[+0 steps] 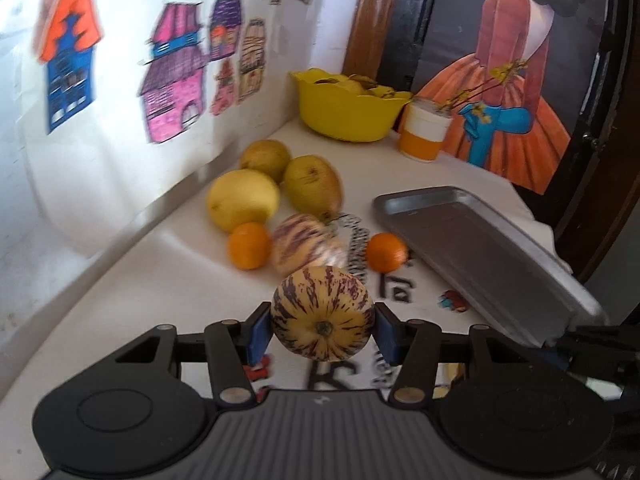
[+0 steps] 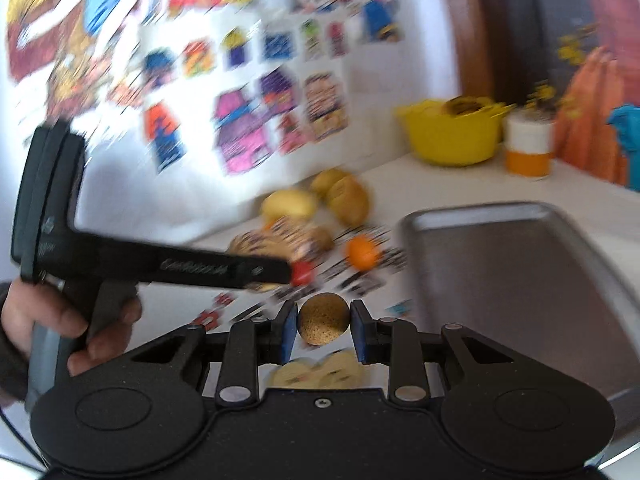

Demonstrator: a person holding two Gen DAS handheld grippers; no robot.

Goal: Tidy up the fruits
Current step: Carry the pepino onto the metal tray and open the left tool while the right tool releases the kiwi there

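Above the table (image 1: 120, 300), left claw (image 1: 322, 332) clamps a striped melon (image 1: 322, 314); right claw (image 2: 323, 330) apparently pinches a brown fruit (image 2: 322, 324).

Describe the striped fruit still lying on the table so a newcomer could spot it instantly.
Start at the metal tray, then look left to the fruit cluster by the wall. The striped fruit lies between two oranges; it alone on the table has purple streaks on cream skin.
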